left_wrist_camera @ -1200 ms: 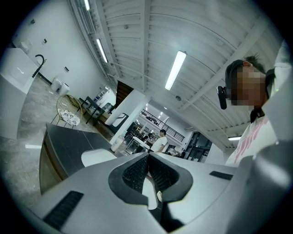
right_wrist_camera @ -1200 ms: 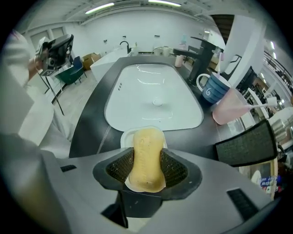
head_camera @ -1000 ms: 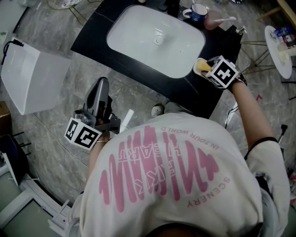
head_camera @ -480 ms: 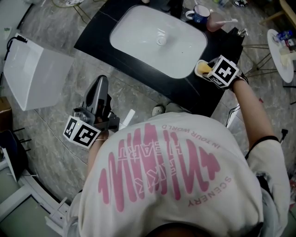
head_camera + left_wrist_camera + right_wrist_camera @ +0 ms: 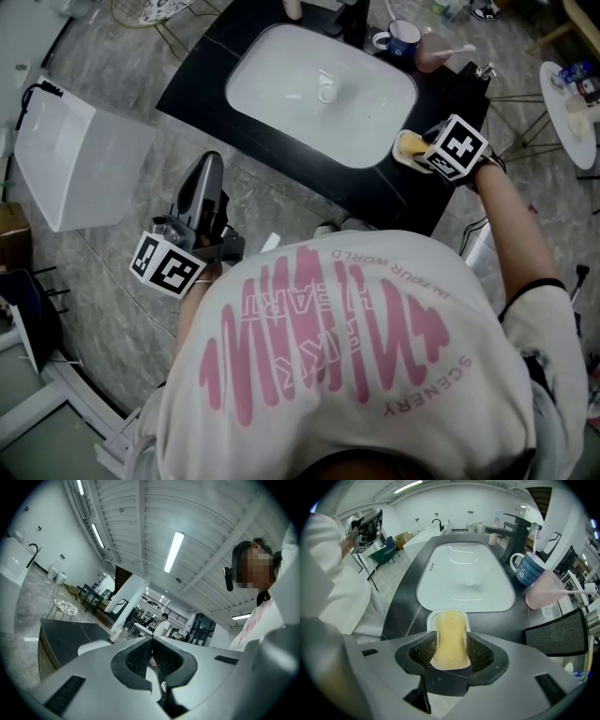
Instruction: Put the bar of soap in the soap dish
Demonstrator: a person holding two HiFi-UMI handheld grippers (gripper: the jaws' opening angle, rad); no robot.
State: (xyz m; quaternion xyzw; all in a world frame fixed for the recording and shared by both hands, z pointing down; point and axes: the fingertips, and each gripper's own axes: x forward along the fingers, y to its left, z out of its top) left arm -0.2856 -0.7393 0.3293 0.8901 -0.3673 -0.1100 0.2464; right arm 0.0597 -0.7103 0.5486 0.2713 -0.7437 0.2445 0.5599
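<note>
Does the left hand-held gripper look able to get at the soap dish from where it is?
Probably not. The left hand-held gripper is shut and held back off the counter, and the right hand-held gripper, clamping the bar of soap, covers the soap dish.

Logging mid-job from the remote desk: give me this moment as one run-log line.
right claw: shut on bar of soap | bar: over soap dish | left claw: shut, idle
</note>
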